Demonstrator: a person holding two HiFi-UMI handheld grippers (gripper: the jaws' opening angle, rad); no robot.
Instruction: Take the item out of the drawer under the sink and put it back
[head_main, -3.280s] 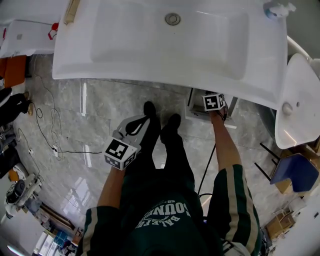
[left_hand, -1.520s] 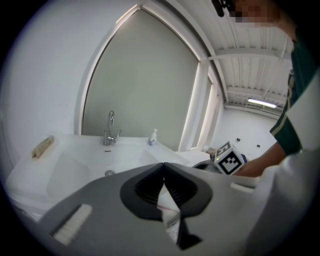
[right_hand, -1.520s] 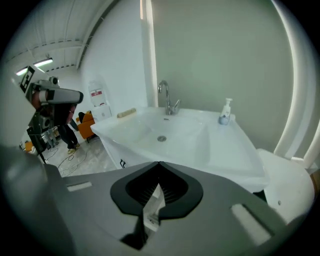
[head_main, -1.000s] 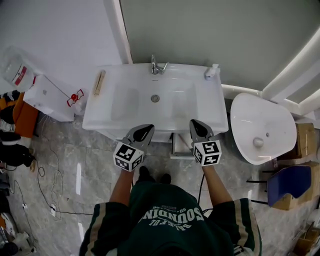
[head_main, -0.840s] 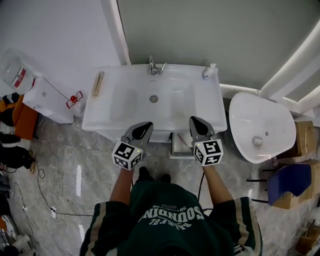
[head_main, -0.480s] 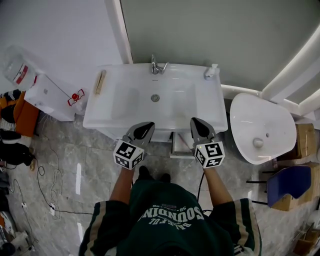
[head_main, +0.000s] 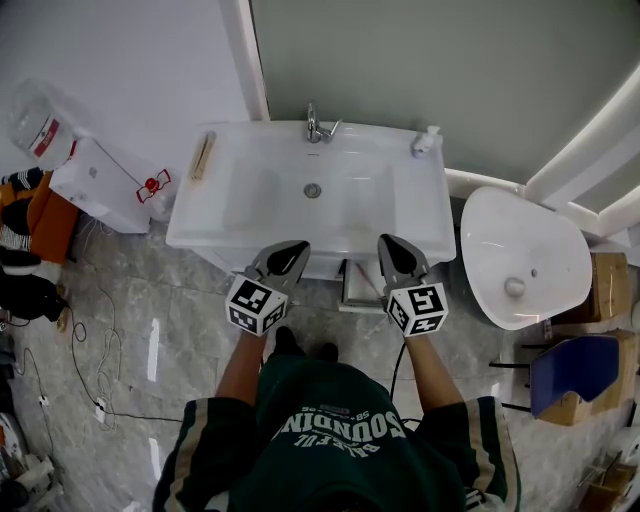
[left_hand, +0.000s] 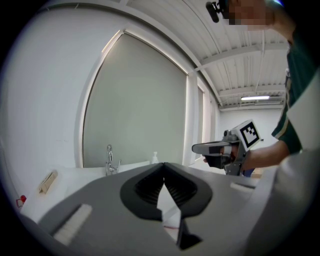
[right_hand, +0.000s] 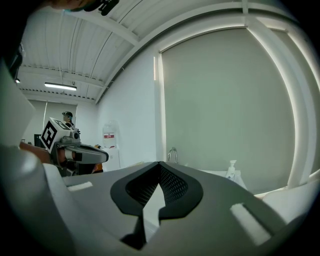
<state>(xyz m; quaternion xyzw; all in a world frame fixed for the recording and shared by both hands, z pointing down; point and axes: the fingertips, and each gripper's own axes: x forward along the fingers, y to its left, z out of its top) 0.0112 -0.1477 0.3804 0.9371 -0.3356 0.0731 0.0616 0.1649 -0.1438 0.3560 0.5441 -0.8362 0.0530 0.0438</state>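
Person is standing upright facing the sink, both forearms held out level at its near edge.

- Left gripper (head_main: 290, 248): jaws are meeting at the tips, nothing between them.
- Right gripper (head_main: 393, 244): jaws are pressed together too, nothing between them. The two are hanging side by side, well apart, over the sink's (head_main: 205, 228) near rim.
- Below that rim, between the grippers, a white boxy front (head_main: 358, 290) is showing. Probably the drawer; I cannot tell whether it is open or pushed in.
- The item is not showing anywhere; I am guessing it is lying inside the drawer.
- Farther back: tap (head_main: 316, 124) at the sink's far edge, soap bottle (head_main: 427, 141) at far right.

Judgement: no handling is going on; this reads as a pause with nothing in hand. The next move calls for one gripper dropping below the rim, parting its jaws, and taking the drawer front.
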